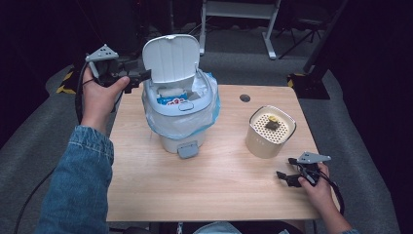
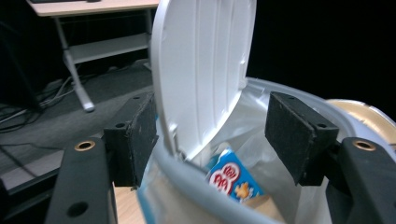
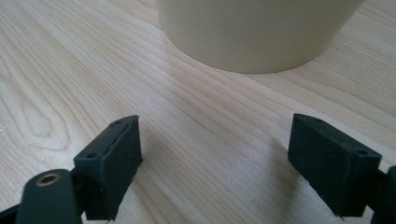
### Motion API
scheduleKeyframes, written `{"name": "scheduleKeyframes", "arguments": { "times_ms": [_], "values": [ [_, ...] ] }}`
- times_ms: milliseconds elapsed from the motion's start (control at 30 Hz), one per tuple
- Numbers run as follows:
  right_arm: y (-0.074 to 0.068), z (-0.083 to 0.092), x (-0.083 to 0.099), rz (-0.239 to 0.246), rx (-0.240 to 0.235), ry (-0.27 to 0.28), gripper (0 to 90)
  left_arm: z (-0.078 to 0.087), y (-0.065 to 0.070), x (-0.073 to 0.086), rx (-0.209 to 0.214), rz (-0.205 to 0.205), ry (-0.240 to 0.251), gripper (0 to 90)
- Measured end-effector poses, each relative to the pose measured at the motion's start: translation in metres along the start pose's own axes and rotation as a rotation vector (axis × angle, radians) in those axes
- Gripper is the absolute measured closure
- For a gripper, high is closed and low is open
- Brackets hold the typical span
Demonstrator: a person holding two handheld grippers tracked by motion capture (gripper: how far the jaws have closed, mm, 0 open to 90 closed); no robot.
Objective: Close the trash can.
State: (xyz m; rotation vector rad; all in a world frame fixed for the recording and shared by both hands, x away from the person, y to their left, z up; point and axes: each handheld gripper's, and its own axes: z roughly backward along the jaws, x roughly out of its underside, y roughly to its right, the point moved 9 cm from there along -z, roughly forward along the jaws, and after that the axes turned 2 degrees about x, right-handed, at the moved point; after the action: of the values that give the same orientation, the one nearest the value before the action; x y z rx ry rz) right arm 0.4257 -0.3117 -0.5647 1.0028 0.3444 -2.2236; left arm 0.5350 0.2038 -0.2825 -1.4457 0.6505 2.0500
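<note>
Near the front right of the worktop point(image 1: 214, 185) the right tongs point(image 1: 287, 176) rest wide apart, while far left the left tongs point(image 1: 146, 74), also apart, straddle the bin's point(image 1: 181, 114) raised lid point(image 1: 171, 57); a snack box point(image 2: 232, 179) sits inside, so closing seems left.

A cream perforated-top canister point(image 1: 270, 131) stands on the wooden table point(image 1: 214, 180), right of the table's centre.

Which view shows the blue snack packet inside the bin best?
The left gripper view: the blue snack packet lies close below the raised lid, its print visible. The high view shows it small inside the bin. The right gripper view faces the cream container.
</note>
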Motion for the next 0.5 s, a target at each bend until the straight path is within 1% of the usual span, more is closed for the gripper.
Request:
{"name": "scheduleKeyframes", "arguments": {
  "times_ms": [33, 67, 133, 200, 300, 333, 400, 467, 500],
  "values": [
    [0.0, 0.0, 0.0, 0.0, 0.0, 0.0, 17.5, 0.0, 0.0, 0.0, 0.0, 0.0, 0.0, 34.6],
    [0.0, 0.0, 0.0, 0.0, 0.0, 0.0, 17.6, -0.004, -0.001, -0.003, 0.01, -0.01, 0.009, 35.1],
    [0.0, 0.0, 0.0, 0.0, 0.0, 0.0, 17.5, -0.007, -0.005, -0.006, -0.002, -0.02, 0.011, 34.6],
    [0.0, 0.0, 0.0, 0.0, 0.0, 0.0, 17.5, -0.01, -0.009, -0.009, -0.006, -0.007, 0.026, 34.3],
    [0.0, 0.0, 0.0, 0.0, 0.001, -0.001, 17.6, -0.015, -0.015, -0.011, -0.024, 0.0, 0.029, 34.2],
    [0.0, 0.0, 0.0, 0.0, 0.0, 0.0, 17.6, -0.016, -0.015, -0.012, -0.014, 0.011, 0.037, 34.3],
    [0.0, 0.0, 0.0, 0.0, 0.0, 0.0, 17.5, -0.018, -0.012, -0.015, 0.006, 0.019, 0.053, 34.9],
    [0.0, 0.0, 0.0, 0.0, 0.001, -0.001, 17.5, -0.019, -0.008, -0.018, 0.027, 0.012, 0.06, 36.8],
    [0.0, 0.0, 0.0, 0.0, 0.0, 0.0, 17.5, -0.02, -0.007, -0.018, 0.022, 0.006, 0.052, 36.1]
  ]
}}
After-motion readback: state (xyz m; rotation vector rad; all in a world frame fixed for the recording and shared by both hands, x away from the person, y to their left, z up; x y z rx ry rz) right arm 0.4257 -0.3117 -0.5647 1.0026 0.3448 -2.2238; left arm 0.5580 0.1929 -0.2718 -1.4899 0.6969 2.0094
